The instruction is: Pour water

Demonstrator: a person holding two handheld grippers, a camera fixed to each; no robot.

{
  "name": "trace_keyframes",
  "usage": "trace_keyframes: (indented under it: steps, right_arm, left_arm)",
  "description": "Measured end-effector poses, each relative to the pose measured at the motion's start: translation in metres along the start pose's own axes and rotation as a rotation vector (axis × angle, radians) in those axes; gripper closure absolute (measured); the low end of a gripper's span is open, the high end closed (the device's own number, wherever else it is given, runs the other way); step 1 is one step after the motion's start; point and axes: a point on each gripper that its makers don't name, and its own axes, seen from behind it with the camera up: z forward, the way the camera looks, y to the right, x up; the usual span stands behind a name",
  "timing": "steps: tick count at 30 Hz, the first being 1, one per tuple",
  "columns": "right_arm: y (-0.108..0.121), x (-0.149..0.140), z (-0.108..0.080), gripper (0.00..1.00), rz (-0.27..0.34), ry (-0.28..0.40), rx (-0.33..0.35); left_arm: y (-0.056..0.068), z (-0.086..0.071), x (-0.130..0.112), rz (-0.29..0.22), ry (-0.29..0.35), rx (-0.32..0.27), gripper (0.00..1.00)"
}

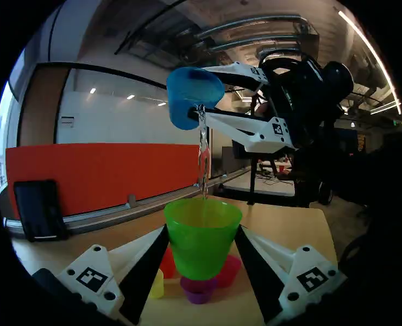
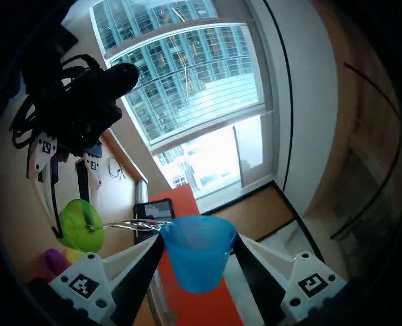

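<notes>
My left gripper (image 1: 202, 255) is shut on a green cup (image 1: 202, 237), held upright above the wooden table (image 1: 288, 223). Up above it, my right gripper (image 1: 201, 92) is shut on a blue cup (image 1: 192, 95) tipped towards the green one, and a thin stream of water (image 1: 203, 157) falls from its rim into the green cup. In the right gripper view the blue cup (image 2: 198, 250) sits between the fingers of my right gripper (image 2: 198, 258), with the water (image 2: 133, 224) running across to the green cup (image 2: 80, 224) held by the left gripper (image 2: 65, 204).
Small cups stand on the table under the green one: purple (image 1: 198, 289), pink (image 1: 229, 270), yellow (image 1: 156, 283). A dark phone (image 1: 39, 209) leans against the orange partition (image 1: 103, 171) at the left. Big windows (image 2: 190, 81) show in the right gripper view.
</notes>
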Motion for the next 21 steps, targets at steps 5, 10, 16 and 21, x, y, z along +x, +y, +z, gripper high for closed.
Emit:
trace_keyframes:
  steps: [5,10,16,21]
  right_arm:
    - [0.0034,0.0012,0.0010,0.09,-0.023,0.002,-0.005]
    - [0.0059,0.0028,0.0021,0.09,-0.051,0.003,-0.008]
    - [0.0074,0.0044,0.0026,0.09,-0.081,0.005,-0.012]
    - [0.0093,0.0050,0.0027,0.09,-0.101,0.006,-0.017]
  left_arm:
    - [0.0003,-0.0001,0.0003,0.001,0.000,-0.001,0.16]
    - [0.0012,0.0003,0.0000,0.000,-0.001,-0.002,0.16]
    - [0.0019,0.0002,0.0000,0.000,0.001,-0.004,0.16]
    - [0.0016,0.0000,-0.0002,0.000,0.001,-0.004,0.16]
